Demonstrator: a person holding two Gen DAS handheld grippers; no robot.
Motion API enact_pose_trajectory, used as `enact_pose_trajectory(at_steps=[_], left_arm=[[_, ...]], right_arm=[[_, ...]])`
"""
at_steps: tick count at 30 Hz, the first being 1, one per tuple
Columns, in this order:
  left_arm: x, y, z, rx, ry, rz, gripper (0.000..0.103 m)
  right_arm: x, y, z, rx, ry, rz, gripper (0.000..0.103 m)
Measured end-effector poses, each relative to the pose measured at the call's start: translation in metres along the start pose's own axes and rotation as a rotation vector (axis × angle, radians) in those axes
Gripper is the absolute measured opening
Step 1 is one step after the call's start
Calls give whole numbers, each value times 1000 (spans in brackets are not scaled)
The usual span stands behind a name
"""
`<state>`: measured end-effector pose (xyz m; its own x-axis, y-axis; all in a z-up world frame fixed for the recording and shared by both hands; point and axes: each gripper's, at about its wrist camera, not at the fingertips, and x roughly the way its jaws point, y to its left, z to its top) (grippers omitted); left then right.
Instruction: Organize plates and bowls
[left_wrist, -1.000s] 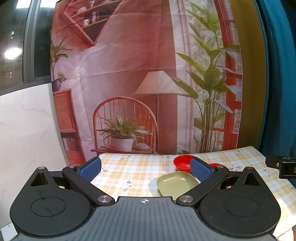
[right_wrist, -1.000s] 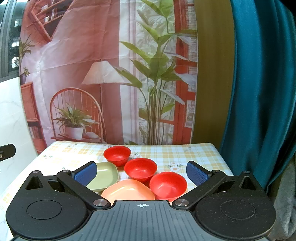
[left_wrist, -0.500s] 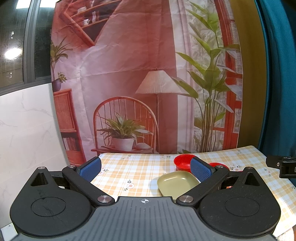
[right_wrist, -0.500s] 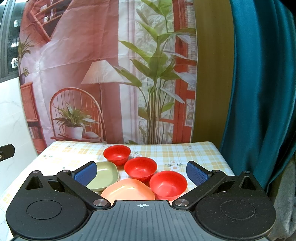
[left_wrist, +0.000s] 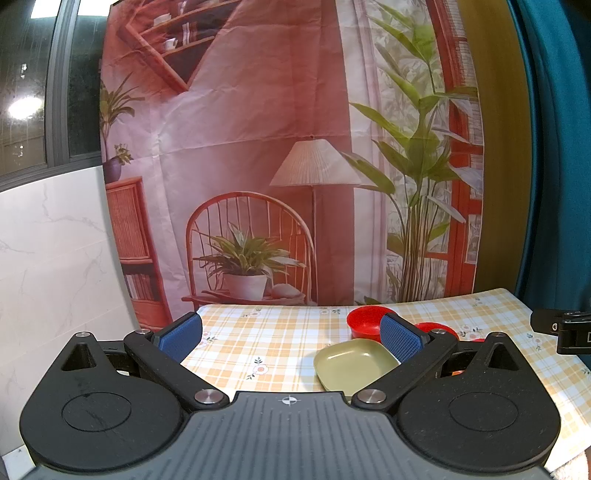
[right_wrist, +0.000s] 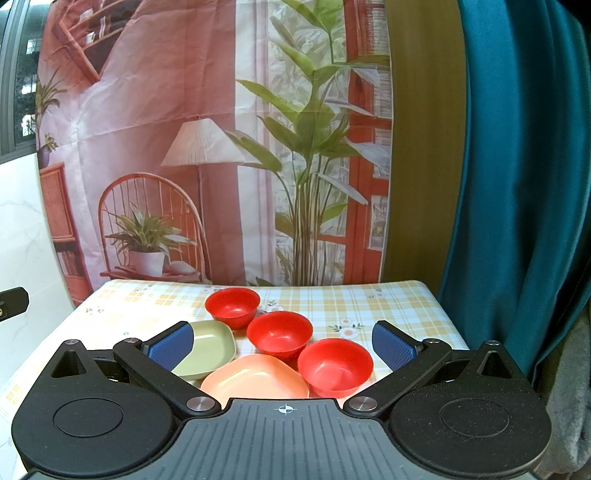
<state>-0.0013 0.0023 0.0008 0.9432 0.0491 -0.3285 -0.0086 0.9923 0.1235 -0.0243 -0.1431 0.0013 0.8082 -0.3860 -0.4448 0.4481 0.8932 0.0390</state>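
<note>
On the checked tablecloth (right_wrist: 388, 306) stand three red bowls: a far one (right_wrist: 232, 306), a middle one (right_wrist: 279, 334) and a near one (right_wrist: 334, 363). A green square plate (right_wrist: 208, 349) and an orange square plate (right_wrist: 258, 380) lie in front of them. My right gripper (right_wrist: 282, 345) is open and empty, held above the near edge over the plates. My left gripper (left_wrist: 291, 334) is open and empty, to the left; the green plate (left_wrist: 352, 363) and the far red bowl (left_wrist: 365, 323) show by its right finger.
A printed backdrop (right_wrist: 221, 147) hangs behind the table. A teal curtain (right_wrist: 524, 184) hangs at the right. A white marble wall (left_wrist: 48, 258) is at the left. The right gripper's body shows at the left view's right edge (left_wrist: 565, 330).
</note>
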Motion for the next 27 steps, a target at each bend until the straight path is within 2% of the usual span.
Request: enact_pose_trajectory(at_steps=[27], left_arm=[[-1,-2,-2,7,7,-2,103]], right_arm=[[1,-3,-2,3,3,-1,103]])
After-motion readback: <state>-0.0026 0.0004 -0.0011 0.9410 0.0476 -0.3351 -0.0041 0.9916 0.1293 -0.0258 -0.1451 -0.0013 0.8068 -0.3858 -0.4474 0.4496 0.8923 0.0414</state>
